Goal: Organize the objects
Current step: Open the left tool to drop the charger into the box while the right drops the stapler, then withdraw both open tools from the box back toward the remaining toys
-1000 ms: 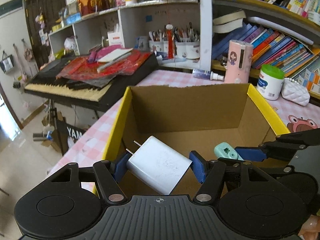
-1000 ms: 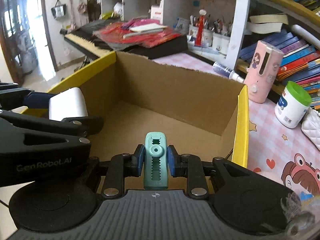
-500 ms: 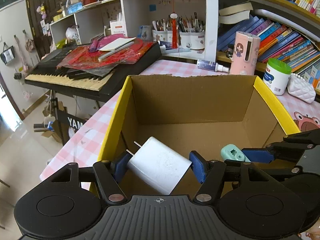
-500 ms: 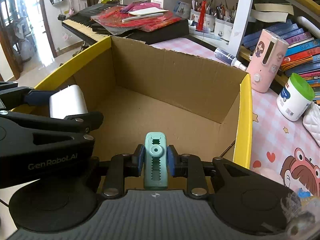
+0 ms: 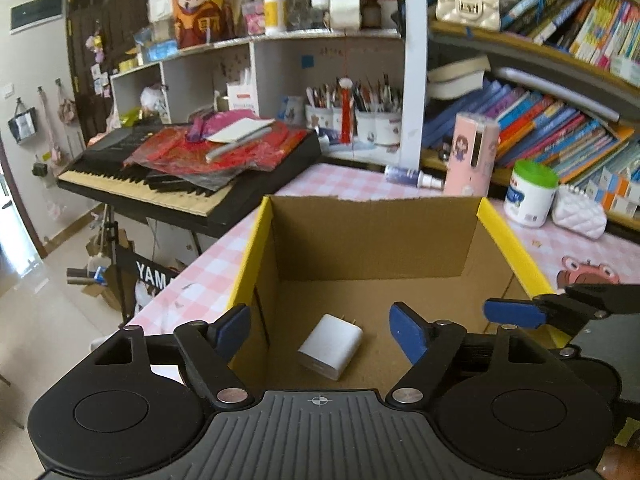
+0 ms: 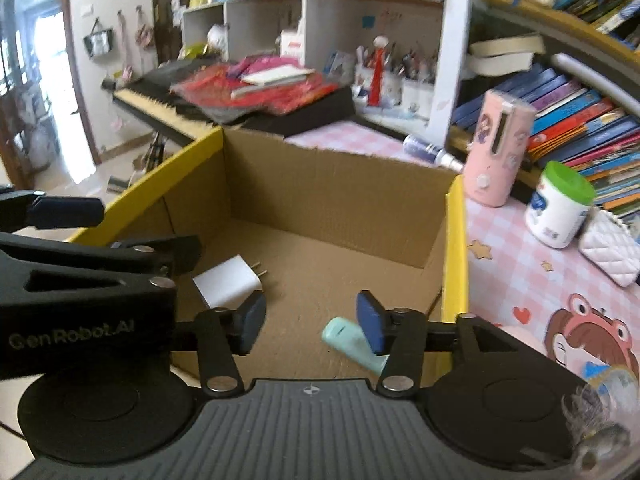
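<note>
Now my left claw (image 5: 320,330) and right claw (image 6: 311,322) have just spread, both empty, white charger (image 5: 330,346) and mint clip (image 6: 352,343) lying on the floor of the cardboard box (image 5: 372,236), box on the pink counter (image 5: 328,180).

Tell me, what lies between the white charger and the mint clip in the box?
Only bare cardboard floor between charger and clip, seen in the right wrist view.

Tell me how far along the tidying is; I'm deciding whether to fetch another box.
Done: the white charger and the teal clip lie on the floor of the cardboard box. In hand: nothing; both the left hand-held gripper and right hand-held gripper have just opened. Left: table items like the green-lidded jar.
</note>
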### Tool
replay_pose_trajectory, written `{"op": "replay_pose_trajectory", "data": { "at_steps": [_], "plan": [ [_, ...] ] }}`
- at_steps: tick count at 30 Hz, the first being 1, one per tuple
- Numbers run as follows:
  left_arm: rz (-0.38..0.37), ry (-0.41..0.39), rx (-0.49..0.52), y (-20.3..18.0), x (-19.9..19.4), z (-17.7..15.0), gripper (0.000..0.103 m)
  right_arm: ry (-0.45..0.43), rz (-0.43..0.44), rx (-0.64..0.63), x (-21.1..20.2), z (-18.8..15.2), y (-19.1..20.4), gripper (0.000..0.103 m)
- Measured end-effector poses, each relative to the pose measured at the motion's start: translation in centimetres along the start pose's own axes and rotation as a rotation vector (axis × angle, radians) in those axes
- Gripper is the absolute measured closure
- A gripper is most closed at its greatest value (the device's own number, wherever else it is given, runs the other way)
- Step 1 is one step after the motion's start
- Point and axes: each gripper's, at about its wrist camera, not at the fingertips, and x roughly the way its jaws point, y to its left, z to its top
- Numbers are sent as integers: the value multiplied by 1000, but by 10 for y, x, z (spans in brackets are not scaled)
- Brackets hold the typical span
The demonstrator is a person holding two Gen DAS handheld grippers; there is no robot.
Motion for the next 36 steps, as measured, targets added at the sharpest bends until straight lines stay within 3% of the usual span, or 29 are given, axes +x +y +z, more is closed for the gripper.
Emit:
{"op": "replay_pose_trajectory", "data": {
  "at_steps": [7,14,27,36],
  "plan": [
    [2,-69,-49,15,-37,-13,16,-69,-47,28,-39,-16,14,49],
    [8,-75,-95,36,-66,-38,16,-120,-95,57,-78,-37,31,47],
    [28,32,-139,56,-102,-106,16,-22,-173,84,-118,-101,59,44],
    [-41,63,-81,41,-117,-129,16,3,-251,149,-145,-140,55,43]
  ]
}}
